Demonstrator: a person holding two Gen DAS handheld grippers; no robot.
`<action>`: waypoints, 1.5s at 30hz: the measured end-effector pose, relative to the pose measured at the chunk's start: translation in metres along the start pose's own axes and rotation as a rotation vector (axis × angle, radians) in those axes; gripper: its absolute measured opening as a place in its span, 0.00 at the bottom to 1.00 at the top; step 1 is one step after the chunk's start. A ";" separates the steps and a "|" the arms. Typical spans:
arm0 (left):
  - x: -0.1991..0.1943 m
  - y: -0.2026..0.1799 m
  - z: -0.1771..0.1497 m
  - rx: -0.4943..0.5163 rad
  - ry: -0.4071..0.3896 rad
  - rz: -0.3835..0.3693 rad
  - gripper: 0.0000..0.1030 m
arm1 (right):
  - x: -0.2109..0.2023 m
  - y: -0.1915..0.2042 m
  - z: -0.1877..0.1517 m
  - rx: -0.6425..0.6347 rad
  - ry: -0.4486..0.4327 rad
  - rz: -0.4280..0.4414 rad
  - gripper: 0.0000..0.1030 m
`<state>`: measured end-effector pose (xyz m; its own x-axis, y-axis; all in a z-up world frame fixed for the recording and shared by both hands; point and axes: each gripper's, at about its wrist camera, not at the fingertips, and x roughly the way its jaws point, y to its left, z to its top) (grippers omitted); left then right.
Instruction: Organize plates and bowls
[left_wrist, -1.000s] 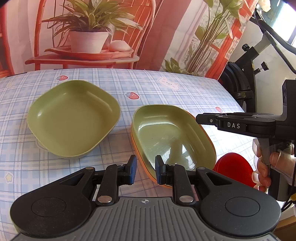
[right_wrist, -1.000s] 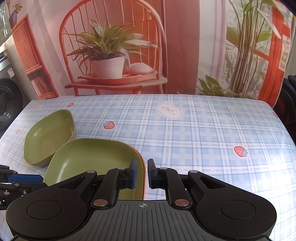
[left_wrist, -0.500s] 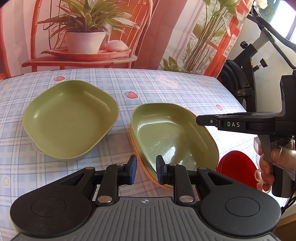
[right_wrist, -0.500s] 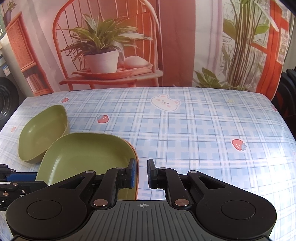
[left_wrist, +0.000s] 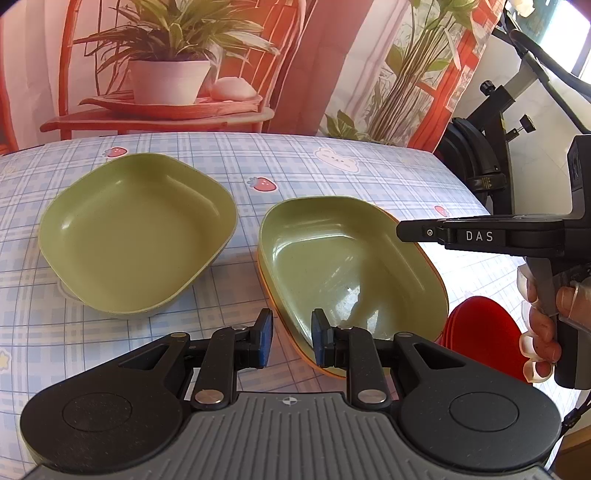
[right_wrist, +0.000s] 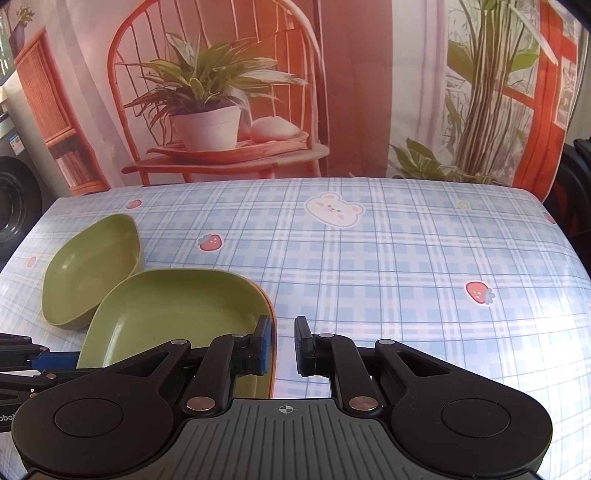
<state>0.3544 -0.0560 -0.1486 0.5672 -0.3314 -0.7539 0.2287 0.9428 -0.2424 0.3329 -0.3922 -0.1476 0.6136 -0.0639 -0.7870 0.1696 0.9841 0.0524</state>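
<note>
A green square bowl (left_wrist: 136, 236) sits alone on the left of the table. To its right a green plate (left_wrist: 347, 266) is nested in an orange plate (left_wrist: 295, 352) whose rim shows beneath it. My left gripper (left_wrist: 291, 341) is open, its jaws either side of the near rim of this stack without pinching it. My right gripper (right_wrist: 282, 347) is open and empty, beside the stack's right edge (right_wrist: 271, 332); its body shows in the left wrist view (left_wrist: 480, 236). The bowl also shows in the right wrist view (right_wrist: 92, 269).
Red plates (left_wrist: 480, 332) lie at the near right table edge, under the right hand. The checked tablecloth (right_wrist: 406, 277) stretches right of the stack. A printed backdrop hangs behind the table, and exercise equipment (left_wrist: 487, 155) stands off its right side.
Both grippers have drawn slightly back and up from the stack. The left jaws have opened a little wider. The dishes have not moved.
</note>
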 end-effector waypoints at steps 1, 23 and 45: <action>0.000 0.000 0.000 0.000 -0.001 -0.003 0.23 | 0.001 0.001 0.000 -0.002 0.003 -0.001 0.12; -0.035 -0.013 -0.013 0.028 -0.041 -0.017 0.14 | -0.004 -0.002 -0.002 0.014 0.018 -0.017 0.12; -0.053 0.004 -0.001 -0.003 -0.095 0.011 0.06 | -0.018 -0.001 -0.002 0.028 -0.009 -0.019 0.12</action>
<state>0.3245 -0.0350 -0.1100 0.6420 -0.3224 -0.6956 0.2194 0.9466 -0.2363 0.3198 -0.3916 -0.1347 0.6172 -0.0837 -0.7824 0.2023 0.9778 0.0549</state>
